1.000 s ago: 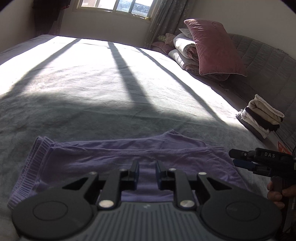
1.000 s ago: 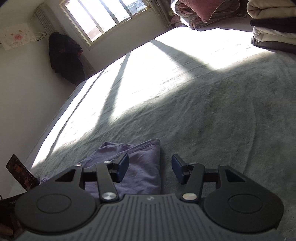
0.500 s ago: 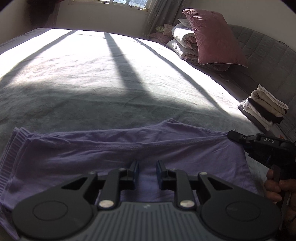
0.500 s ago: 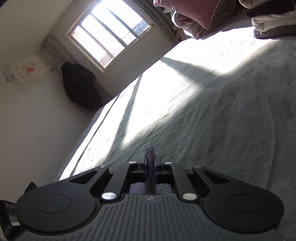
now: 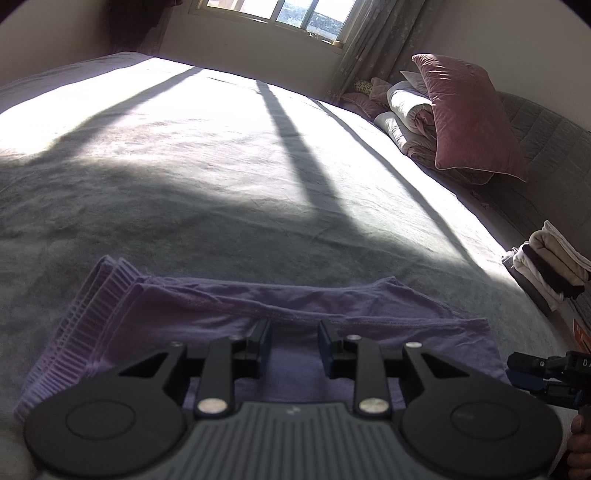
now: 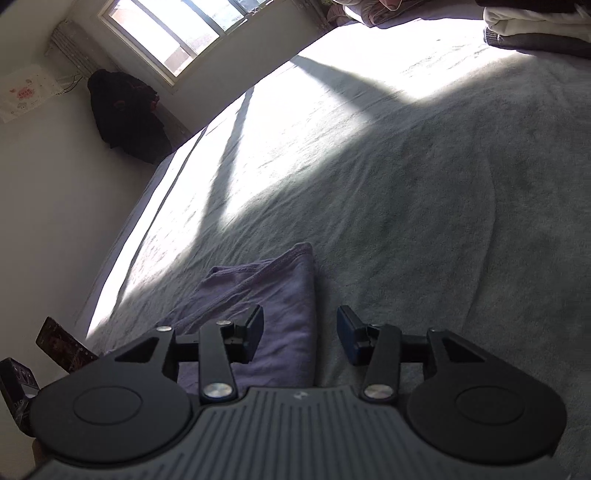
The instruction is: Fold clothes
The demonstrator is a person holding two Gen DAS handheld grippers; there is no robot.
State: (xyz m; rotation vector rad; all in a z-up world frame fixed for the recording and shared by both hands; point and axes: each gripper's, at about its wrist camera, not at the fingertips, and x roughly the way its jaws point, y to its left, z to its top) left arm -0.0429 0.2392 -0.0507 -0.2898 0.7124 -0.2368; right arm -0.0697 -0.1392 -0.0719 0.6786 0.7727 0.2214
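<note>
From the left wrist, the left gripper [image 5: 293, 345] hovers over the near middle of one purple garment [image 5: 332, 306], which lies flat across the near part of the grey bed [image 5: 221, 206], ribbed hem to the left. Its jaws have just been opening and now stand a little apart, with cloth showing below the gap but no fold pinched between the pads. At the right edge the right gripper [image 5: 517, 363] pokes into view beside the garment's right end, a hand [image 5: 580, 443] under it. Beyond lie one stack of folded clothes [image 5: 550, 266] near the headboard and one maroon pillow [image 5: 469, 118] leaning on rolled bedding.

From the right wrist, the right gripper [image 6: 300, 332] straddles the garment's [image 6: 280, 295] right edge: one pad sits over the cloth, the other over bare bed. Its jaws have just been opening and now stand wide apart, with nothing clamped. One window [image 6: 173, 33] and one dark coat [image 6: 125, 118] hanging in the corner show behind.

The garment looks partly folded lengthwise, so the next fold probably brings one end over the other. To do it well, each gripper should bite all layers at a matching corner, lift only enough to clear the bed, carry across evenly, and line up the edges before letting go.
</note>
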